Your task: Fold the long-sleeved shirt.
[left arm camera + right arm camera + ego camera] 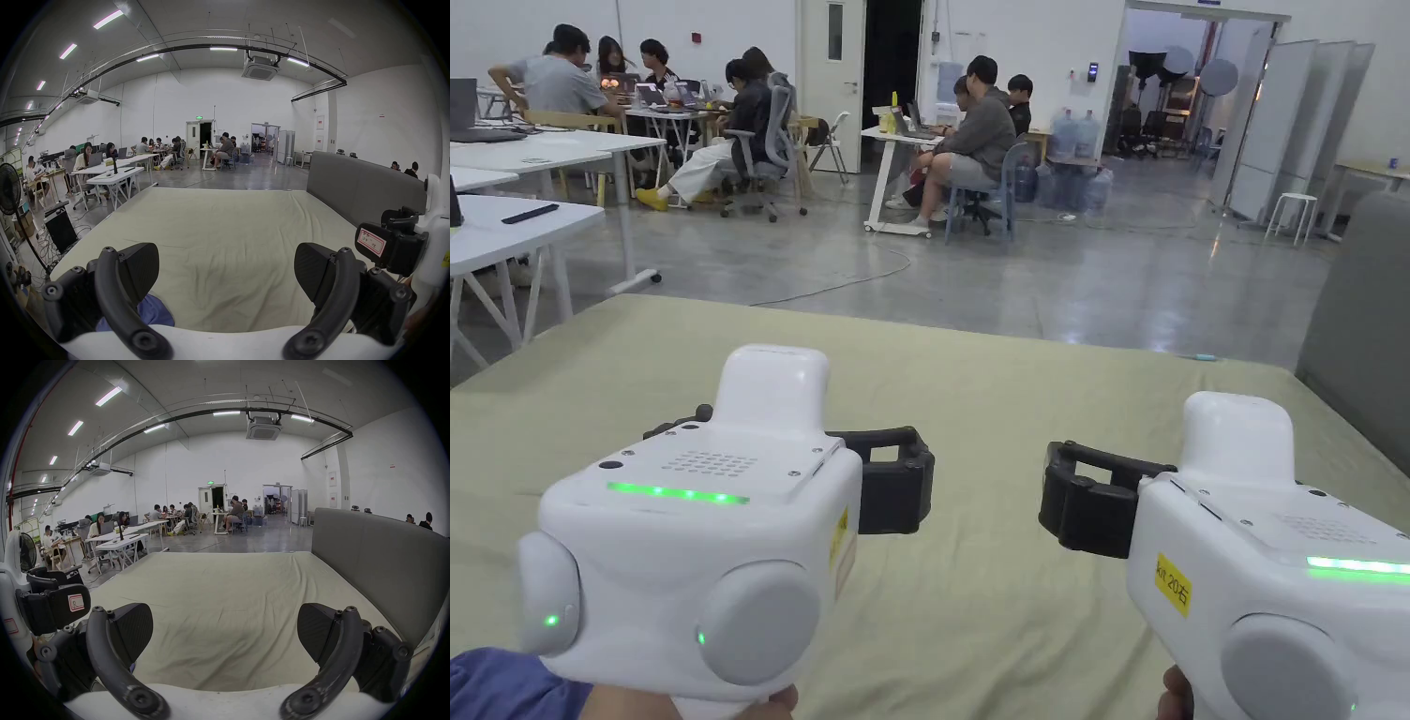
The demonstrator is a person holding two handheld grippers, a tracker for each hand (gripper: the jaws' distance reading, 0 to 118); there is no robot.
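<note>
Tongs (226,275) apart; blue cloth (155,310) beneath.

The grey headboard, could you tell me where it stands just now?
The grey headboard stands along the right edge of the bed sheet, beside the right tongs.
</note>
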